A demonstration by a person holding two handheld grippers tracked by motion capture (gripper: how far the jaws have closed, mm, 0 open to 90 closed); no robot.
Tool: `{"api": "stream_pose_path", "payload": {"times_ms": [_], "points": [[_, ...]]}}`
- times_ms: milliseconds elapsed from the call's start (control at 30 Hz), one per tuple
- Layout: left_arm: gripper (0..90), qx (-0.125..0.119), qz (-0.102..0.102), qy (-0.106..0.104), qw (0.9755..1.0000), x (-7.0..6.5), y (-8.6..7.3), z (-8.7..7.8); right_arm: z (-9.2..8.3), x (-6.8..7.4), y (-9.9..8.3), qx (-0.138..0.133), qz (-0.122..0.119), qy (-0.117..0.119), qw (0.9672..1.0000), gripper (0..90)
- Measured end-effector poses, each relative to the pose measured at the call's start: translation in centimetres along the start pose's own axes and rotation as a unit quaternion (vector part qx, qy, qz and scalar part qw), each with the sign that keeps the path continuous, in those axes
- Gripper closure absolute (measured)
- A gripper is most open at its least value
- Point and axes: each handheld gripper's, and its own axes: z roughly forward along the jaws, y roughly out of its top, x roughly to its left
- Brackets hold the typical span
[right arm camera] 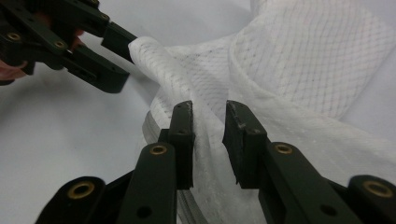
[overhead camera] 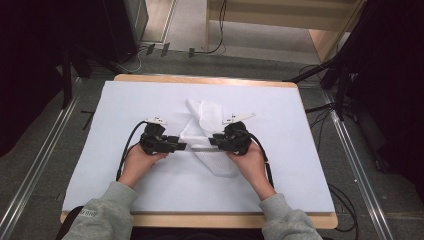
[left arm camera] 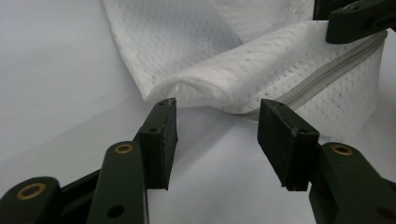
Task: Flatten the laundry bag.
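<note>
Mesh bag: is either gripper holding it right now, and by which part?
No firm hold. The right gripper straddles a fold of the mesh bag near its zipper, jaws slightly parted; the left gripper is open at its edge.

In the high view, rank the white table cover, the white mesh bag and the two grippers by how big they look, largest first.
1. White table cover, by far the largest.
2. White mesh bag.
3. Left gripper and right gripper: they look about alike, so no ranking between them.
</note>
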Motion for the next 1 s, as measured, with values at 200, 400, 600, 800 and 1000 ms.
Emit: {"api": "stream_pose_path", "payload": {"times_ms": [200, 400, 600, 800, 1000], "points": [[48.9, -0.017, -0.012, -0.007, 0.9998, 0.0, 0.5, 0.9, -0.9, -0.8, 1.0, -0.019, -0.005, -0.014, 0.9997, 68.2], [69.5, -0.011, -0.026, -0.025, 0.9993, 0.1, 1.0, 1.6, 0.0, -2.2, 1.8, -0.008, 0.005, -0.017, 0.9998, 65.3], [89.5, -0.009, -0.025, -0.041, 0.9988, -0.3, 1.0, 1.3, 1.5, -2.7, 1.7, 0.021, 0.003, -0.023, 0.9995, 63.5], [89.9, -0.011, -0.022, -0.049, 0.9985, -0.5, 1.1, 0.0, 1.8, -3.6, 1.3, 0.058, -0.001, -0.050, 0.9971, 87.9], [89.9, -0.009, -0.022, -0.048, 0.9986, -0.3, 0.9, -1.8, 0.4, -5.1, 1.0, 0.043, 0.025, -0.054, 0.9973, 90.0]]}}
